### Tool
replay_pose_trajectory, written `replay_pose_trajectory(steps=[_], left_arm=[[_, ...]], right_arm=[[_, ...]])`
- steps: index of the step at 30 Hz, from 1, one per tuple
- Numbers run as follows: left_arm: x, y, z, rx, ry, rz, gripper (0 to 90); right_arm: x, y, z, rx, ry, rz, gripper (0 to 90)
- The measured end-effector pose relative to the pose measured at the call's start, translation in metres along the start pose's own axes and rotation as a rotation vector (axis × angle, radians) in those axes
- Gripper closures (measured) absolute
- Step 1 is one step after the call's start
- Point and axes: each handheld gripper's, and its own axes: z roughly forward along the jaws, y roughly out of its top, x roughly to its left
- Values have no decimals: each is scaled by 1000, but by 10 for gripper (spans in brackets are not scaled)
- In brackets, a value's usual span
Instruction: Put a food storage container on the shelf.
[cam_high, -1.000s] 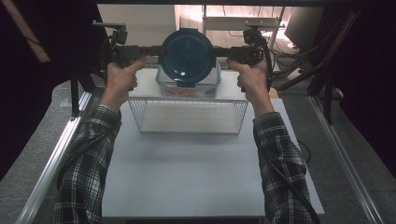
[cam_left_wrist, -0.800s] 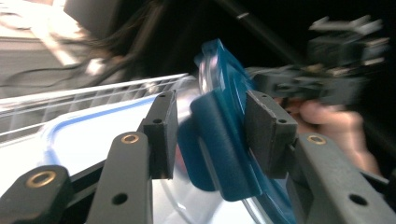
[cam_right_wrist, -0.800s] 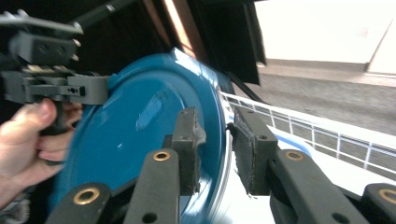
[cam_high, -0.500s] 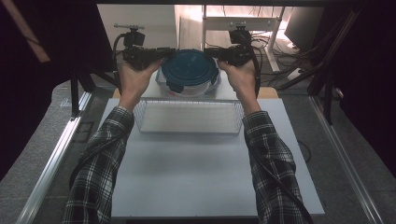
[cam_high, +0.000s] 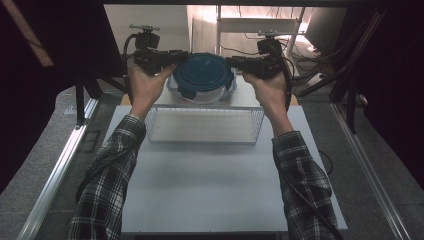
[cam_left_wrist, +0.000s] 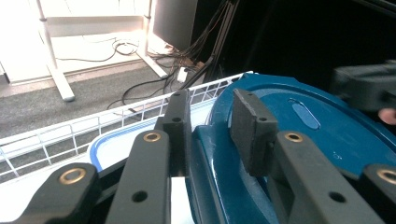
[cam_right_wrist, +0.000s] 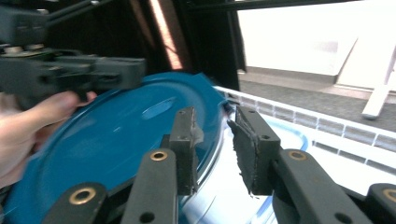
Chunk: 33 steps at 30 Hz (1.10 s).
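Carrying the blue-lidded container to the upper centre beyond the wire basket, we have the just-narrowing left claw and right claw pinching its opposite lid edges, nearly ready to set down.

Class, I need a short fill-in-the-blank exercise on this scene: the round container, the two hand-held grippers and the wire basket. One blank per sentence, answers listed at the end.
1. The lid of the round container is dark ____ in colour.
2. The left gripper and the right gripper flank the lid on ____ sides.
3. The wire basket nearer the person is made of white ____.
4. Both sleeves show a ____ pattern.

Missing words: blue; opposite; wire; plaid
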Motion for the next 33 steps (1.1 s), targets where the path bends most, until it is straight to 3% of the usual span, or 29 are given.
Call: replay_pose_trajectory(steps=[5, 7, 12, 16, 19, 22, 23, 27, 30, 33], left_arm=[[-2, 0, 0, 6, -1, -8, 682], [-4, 1, 1, 9, 0, -7, 680], [-6, 1, 1, 13, 18, 2, 691], [-7, 1, 1, 12, 20, -3, 691], [-7, 2, 1, 18, 21, -2, 691], [-6, 3, 1, 21, 14, -11, 690], [-5, 3, 1, 23, 13, -12, 690], [-1, 3, -2, 20, 8, -26, 691], [4, 2, -5, 21, -5, -33, 681], [5, 1, -12, 16, 3, -9, 696]], right_arm=[[12, -12, -19, 8, 39, -19, 740], [18, -17, -24, 15, 31, -35, 770], [35, -34, -41, 24, 98, -71, 814], [49, -48, -41, 69, 140, -102, 830], [55, -57, -31, 111, 141, -124, 847], [55, -58, -25, 103, 119, -129, 884], [52, -57, -23, 92, 131, -114, 888], [43, -56, -17, 80, 109, -79, 890], [31, -51, -14, 66, 56, -46, 890], [23, -46, -9, 60, 16, -36, 890]])
